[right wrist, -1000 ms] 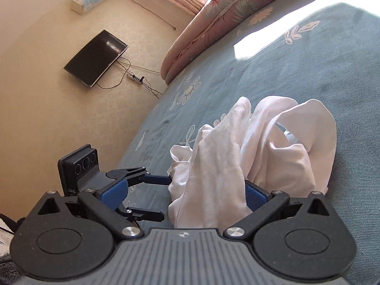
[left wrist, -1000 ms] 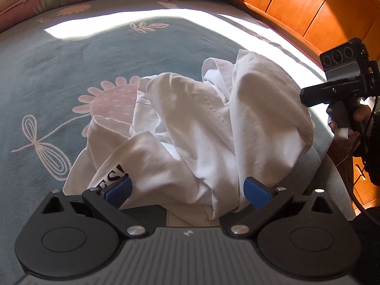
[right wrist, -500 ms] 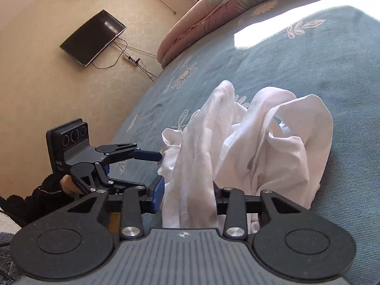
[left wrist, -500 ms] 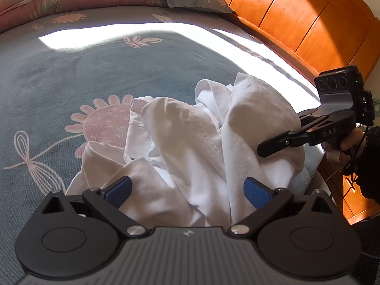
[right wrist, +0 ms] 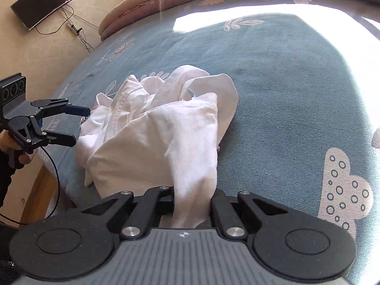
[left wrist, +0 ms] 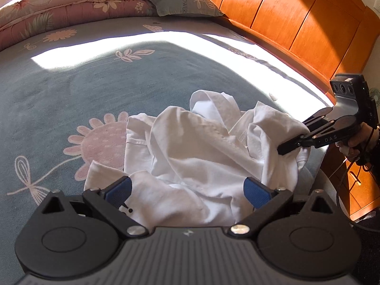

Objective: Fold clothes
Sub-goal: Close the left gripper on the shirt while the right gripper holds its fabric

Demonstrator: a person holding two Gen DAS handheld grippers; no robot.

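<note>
A crumpled white garment (left wrist: 197, 152) lies in a heap near the front edge of a blue-grey flowered bed cover (left wrist: 71, 90). My left gripper (left wrist: 187, 190) stands open just over the near side of the heap, blue pads wide apart, cloth below them but not pinched. In the right wrist view the same garment (right wrist: 161, 128) runs into my right gripper (right wrist: 192, 199), which is shut on a fold of it. The left gripper (right wrist: 78, 125) shows there at the heap's left edge, jaws apart. The right gripper (left wrist: 292, 144) appears in the left wrist view, clamped on the cloth's right side.
An orange wooden headboard (left wrist: 296, 23) borders the bed on the right. A folded pink quilt (left wrist: 71, 7) and a pillow (left wrist: 182, 4) lie at the far end. A dark screen (right wrist: 45, 0) and cables lie on the floor beyond the bed. A hand (left wrist: 356, 142) holds the right tool.
My right gripper went from open around the cloth to shut on it, then swung right, pulling the fold along. The left gripper stayed open and barely shifted.
</note>
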